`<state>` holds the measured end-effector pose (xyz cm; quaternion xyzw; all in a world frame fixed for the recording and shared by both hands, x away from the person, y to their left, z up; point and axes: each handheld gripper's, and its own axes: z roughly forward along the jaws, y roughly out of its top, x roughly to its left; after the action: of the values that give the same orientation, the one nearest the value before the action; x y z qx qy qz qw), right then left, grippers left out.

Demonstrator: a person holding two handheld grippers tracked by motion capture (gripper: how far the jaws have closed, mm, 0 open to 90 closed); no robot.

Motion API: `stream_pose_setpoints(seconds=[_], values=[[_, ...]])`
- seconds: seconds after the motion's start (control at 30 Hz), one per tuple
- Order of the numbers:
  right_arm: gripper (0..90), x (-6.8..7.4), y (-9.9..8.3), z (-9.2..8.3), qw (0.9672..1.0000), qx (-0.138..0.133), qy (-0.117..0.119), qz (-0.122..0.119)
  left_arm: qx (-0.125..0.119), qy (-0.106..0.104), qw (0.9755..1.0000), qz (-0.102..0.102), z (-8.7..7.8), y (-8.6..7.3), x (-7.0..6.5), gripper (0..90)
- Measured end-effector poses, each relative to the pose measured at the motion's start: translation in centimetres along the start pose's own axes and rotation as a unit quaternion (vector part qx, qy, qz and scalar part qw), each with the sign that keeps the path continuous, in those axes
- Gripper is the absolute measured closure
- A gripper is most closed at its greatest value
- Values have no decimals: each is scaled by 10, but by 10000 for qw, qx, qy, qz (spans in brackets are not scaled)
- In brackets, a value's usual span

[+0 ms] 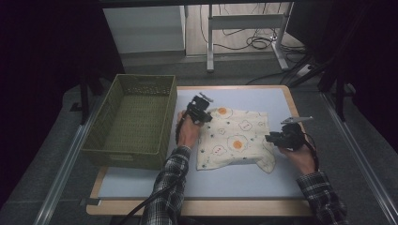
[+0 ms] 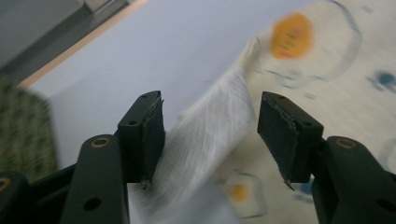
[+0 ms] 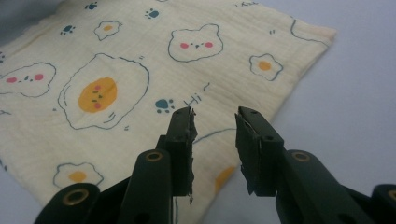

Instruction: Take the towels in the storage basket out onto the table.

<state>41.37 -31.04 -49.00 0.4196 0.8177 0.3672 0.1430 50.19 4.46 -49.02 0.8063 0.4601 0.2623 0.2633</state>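
You are holding left gripper (image 2: 210, 140) wide over raised cloth (image 1: 234, 138) corner, pads not pressing. Right gripper (image 3: 214, 140) hovering narrowly open at cloth's right edge. Cloth lying on table (image 1: 234, 183) beside basket (image 1: 133, 124).

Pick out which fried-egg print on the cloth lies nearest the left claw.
The egg at the cloth's far left corner, just right of the left claw. The largest egg sits mid-cloth, well farther off.

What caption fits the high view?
Two grippers, left gripper and right gripper, at an egg-print cloth beside a green basket.
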Motion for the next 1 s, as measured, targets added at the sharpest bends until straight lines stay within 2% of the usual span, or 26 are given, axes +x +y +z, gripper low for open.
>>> stream_pose_setpoints(seconds=[0.03, 0.07, 0.2, 0.27, 0.37, 0.5, 0.6, 0.7, 0.77, 0.83, 0.87, 0.9, 1.0], values=[[664, -1, 0, -1, 10000, 0, -5, -4, -33, -15, 9999, -117, -5, -1, 7, 391], [662, -2, -1, -3, 10000, -20, -11, 2, -78, -59, 9998, -152, -8, -3, 9, 380], [660, -1, -7, -11, 9999, -43, 80, 50, -277, -512, 9981, -175, -20, -14, 2, 360], [661, 1, -10, -15, 9999, -48, 132, 63, -367, -787, 9960, -205, -25, -19, -4, 361], [677, 6, -18, -24, 9996, -5, 276, 23, -459, -1198, 9915, -204, -35, -33, -18, 362], [728, 13, -29, -37, 9988, 47, 487, -21, -541, -1535, 9864, -246, -47, -57, -31, 341], [754, 22, -38, -46, 9976, 94, 678, -61, -641, -1699, 9830, -269, -58, -74, -37, 301], [757, 35, -48, -50, 9959, 128, 876, -170, -726, -1745, 9818, -203, -71, -92, -44, 273], [756, 43, -52, -51, 9950, 135, 957, -270, -794, -1852, 9794, -149, -81, -104, -49, 273], [747, 51, -57, -48, 9943, 156, 995, -353, -830, -1861, 9790, -17, -91, -118, -54, 277], [738, 55, -60, -46, 9940, 200, 990, -427, -839, -1913, 9779, 10, -94, -122, -55, 299], [731, 57, -61, -44, 9940, 222, 954, -495, -848, -1975, 9766, 32, -98, -128, -56, 319], [716, 62, -68, -37, 9939, 329, 804, -673, -869, -2049, 9749, 57, -108, -146, -58, 371]])
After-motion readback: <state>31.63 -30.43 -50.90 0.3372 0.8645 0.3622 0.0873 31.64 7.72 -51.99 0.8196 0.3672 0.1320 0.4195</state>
